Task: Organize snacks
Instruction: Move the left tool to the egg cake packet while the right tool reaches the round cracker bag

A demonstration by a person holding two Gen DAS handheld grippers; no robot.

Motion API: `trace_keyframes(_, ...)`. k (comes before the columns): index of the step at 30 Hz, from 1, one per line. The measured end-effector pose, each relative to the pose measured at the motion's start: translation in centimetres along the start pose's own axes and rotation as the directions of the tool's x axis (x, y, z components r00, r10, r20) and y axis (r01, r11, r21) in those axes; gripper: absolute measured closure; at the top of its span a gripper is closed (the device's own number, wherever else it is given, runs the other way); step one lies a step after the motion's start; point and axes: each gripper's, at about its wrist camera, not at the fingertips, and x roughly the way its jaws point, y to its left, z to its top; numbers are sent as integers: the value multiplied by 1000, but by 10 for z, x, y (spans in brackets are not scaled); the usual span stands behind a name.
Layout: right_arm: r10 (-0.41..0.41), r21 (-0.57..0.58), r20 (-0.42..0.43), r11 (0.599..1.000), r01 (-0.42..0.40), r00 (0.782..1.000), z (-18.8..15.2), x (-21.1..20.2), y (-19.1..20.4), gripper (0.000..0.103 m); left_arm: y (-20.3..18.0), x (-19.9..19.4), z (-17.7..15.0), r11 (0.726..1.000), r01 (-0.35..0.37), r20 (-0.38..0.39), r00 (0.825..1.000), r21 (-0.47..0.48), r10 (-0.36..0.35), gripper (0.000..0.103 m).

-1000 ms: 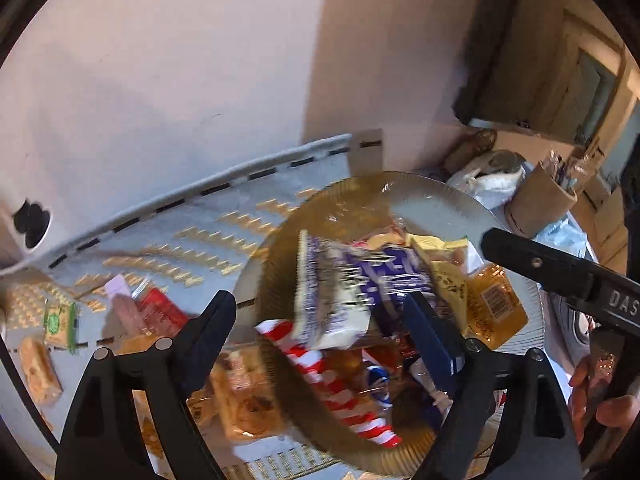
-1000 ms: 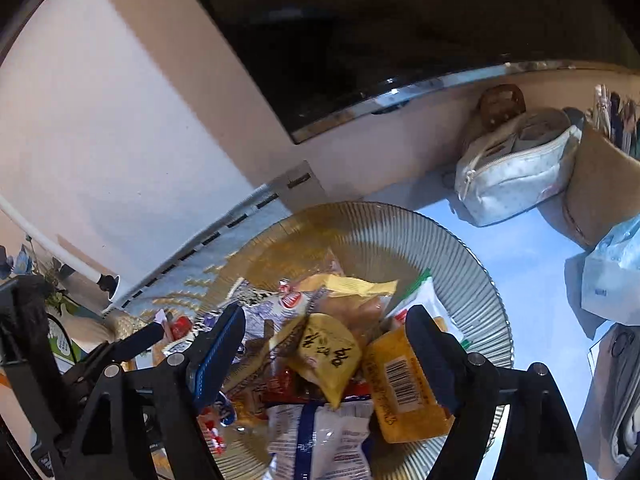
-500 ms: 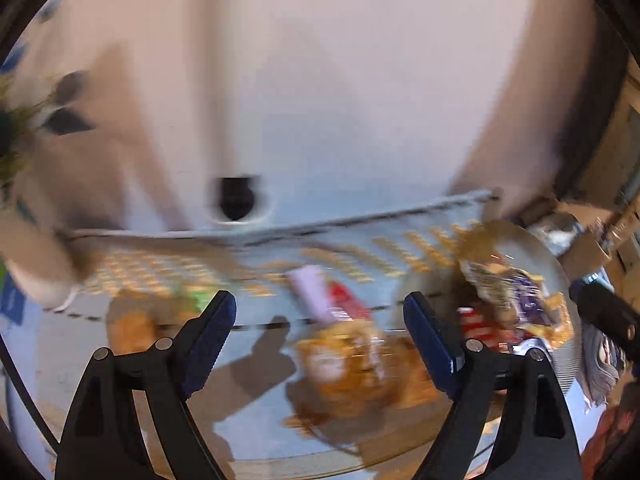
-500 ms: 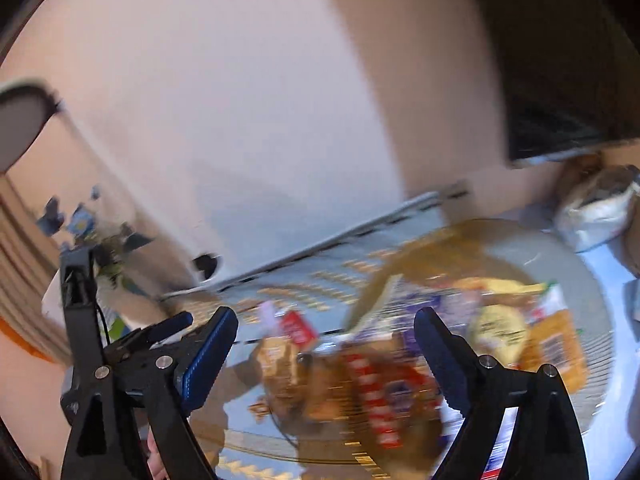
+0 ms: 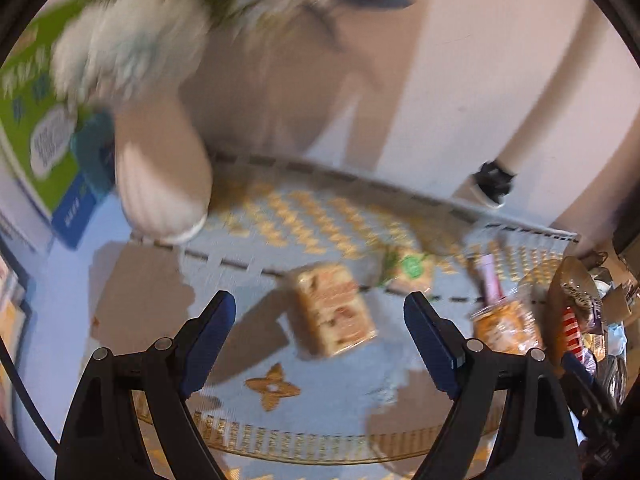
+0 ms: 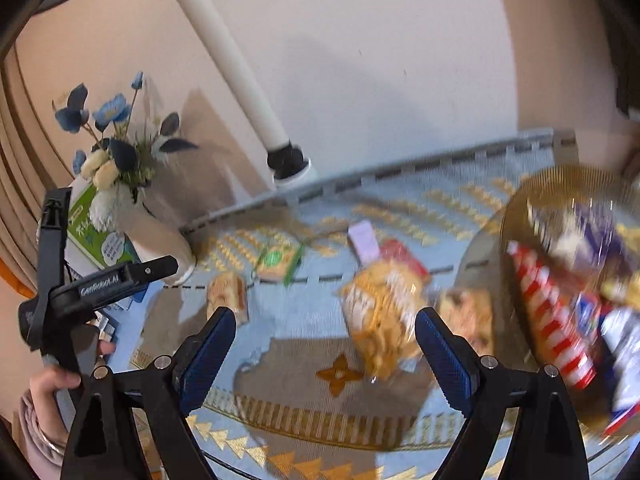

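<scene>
- left wrist view: the left gripper (image 5: pixel 320 312) hangs over the patterned mat (image 5: pixel 256 336) on the worktop, jaws wide apart with nothing between them.
- just ahead of those jaws lies a clear-wrapped cake bar (image 5: pixel 332 314), flat on the mat, near the middle of the worktop.
- further toward the wall edge sits a small green-label packet (image 5: pixel 412 272); a crinkly bag of golden snacks (image 5: pixel 506 324) lies toward the right edge, beside the glass dish (image 5: pixel 568 276).
- right wrist view: the right gripper (image 6: pixel 324 344) also stands empty, jaws spread wide; the snack bag (image 6: pixel 382 312) lies just ahead of them, and the dish (image 6: pixel 516 208) holds a heap of wrapped snacks.
- a vase of flowers (image 6: pixel 160 236) stands at the left corner by the wall.
- judgement: the packets look light, soft and slippery in film; the cake bar would crush easily, so take it across its short sides with a gentle squeeze.
</scene>
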Motion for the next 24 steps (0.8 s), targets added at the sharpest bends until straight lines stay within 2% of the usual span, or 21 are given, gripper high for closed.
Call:
trace_keyframes(5,-55,5,39,998,55,998,-23,9,-10,13,3,31,-18,997,70,-43,997,-41,-71,18)
trace_keyframes(9,-124,-64,48,990,127,991,-20,19,-8,11,-3,41,-26,995,96,-39,995,-31,-97,18)
trace_keyframes(11,-161,-109,39,980,164,986,-20,27,-5,8,-8,45,-29,994,106,-35,994,-20,-107,18)
trace_keyframes(13,-186,-149,-4,972,183,983,-19,40,-5,6,-12,49,-30,994,106,-37,994,-3,-106,18)
trace_keyframes(15,-212,-174,-31,964,203,977,-18,52,-4,6,-16,57,-33,996,83,-39,996,23,-82,18)
trace_keyframes(19,-328,-275,-21,910,310,944,-15,75,3,2,-20,75,-38,997,70,-50,996,41,-68,17)
trace_keyframes(20,-354,-305,-9,891,335,935,-14,80,5,2,-22,75,-40,995,76,-19,997,59,-75,12)
trace_keyframes(23,-387,-365,27,855,369,922,-18,95,9,0,-28,81,-46,994,25,35,999,110,-29,0)
trace_keyframes(24,-406,-382,35,839,388,913,-19,98,10,0,-32,83,-49,992,11,40,999,128,-16,1)
